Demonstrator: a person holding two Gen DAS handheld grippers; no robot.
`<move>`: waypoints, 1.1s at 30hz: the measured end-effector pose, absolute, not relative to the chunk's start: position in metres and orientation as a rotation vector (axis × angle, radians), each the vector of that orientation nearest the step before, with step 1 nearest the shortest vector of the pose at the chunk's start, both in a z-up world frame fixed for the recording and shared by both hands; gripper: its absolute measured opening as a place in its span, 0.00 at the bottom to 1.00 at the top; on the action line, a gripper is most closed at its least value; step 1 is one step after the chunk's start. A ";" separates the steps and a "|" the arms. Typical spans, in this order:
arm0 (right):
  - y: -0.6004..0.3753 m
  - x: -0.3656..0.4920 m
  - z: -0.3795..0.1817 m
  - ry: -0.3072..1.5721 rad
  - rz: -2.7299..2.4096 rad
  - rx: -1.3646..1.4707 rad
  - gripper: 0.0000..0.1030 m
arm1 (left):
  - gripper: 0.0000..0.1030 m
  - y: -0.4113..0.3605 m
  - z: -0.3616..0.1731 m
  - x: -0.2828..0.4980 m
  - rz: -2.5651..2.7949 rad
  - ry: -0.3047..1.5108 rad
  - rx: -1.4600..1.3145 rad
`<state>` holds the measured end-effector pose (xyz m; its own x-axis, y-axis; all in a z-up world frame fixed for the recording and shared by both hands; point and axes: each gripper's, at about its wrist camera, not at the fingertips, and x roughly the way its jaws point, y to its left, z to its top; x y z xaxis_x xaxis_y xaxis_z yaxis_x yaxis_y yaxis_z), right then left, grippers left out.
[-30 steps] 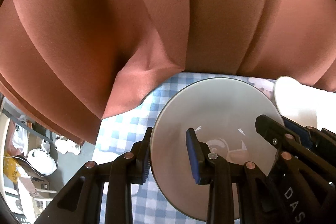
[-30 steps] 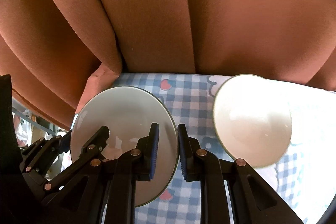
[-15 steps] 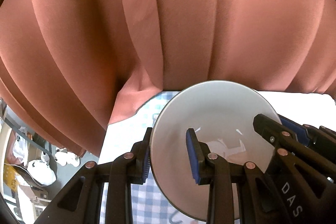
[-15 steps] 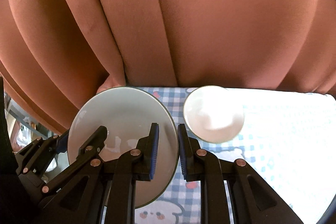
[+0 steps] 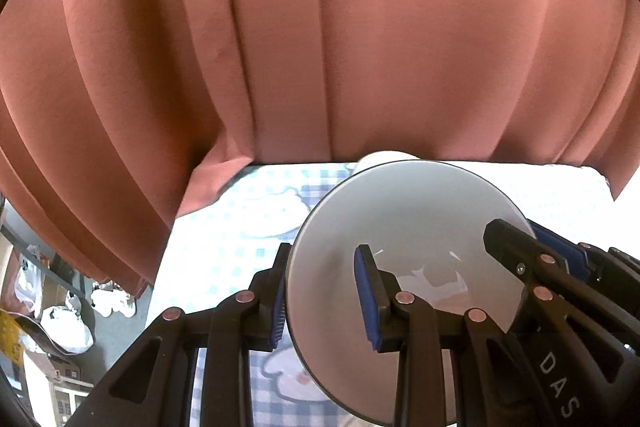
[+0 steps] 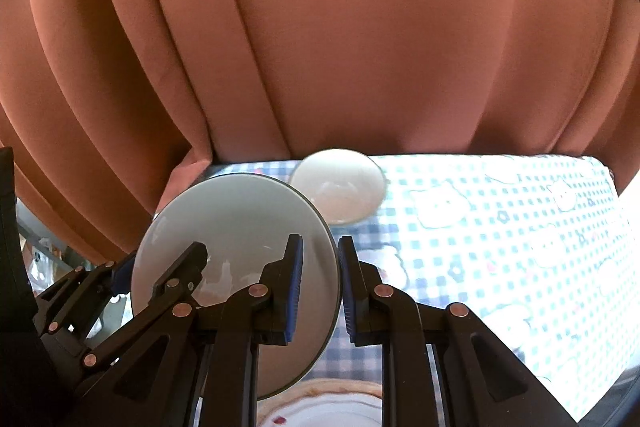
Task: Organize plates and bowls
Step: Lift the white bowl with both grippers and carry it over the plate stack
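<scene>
white bowl [image 6: 340, 189] beyond held plate [image 6: 240, 227], curtain [image 6: 360, 47] behind

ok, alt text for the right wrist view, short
Both grippers pinch opposite edges of one grey plate, held above a blue checked tablecloth: the right gripper clamps its right rim, the left gripper its left. A white bowl sits on the cloth just behind, by a rust-coloured curtain; a patterned plate's rim shows at the bottom edge.

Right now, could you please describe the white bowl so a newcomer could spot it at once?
Find the checked tablecloth below the rust curtain. At its far edge sits the white bowl, alone. Unlike the grey plate, no gripper holds it.
</scene>
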<state>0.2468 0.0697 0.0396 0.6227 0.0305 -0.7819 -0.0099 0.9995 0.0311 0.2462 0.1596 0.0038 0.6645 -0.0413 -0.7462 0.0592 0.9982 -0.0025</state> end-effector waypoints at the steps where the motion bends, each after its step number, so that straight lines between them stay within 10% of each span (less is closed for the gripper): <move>1: 0.065 0.242 0.040 0.895 0.022 0.026 0.21 | 0.29 0.155 0.003 0.243 -0.059 0.839 0.026; 33: -0.114 0.144 0.039 0.953 0.065 0.039 0.21 | 0.29 -0.010 -0.002 0.146 -0.060 0.898 -0.002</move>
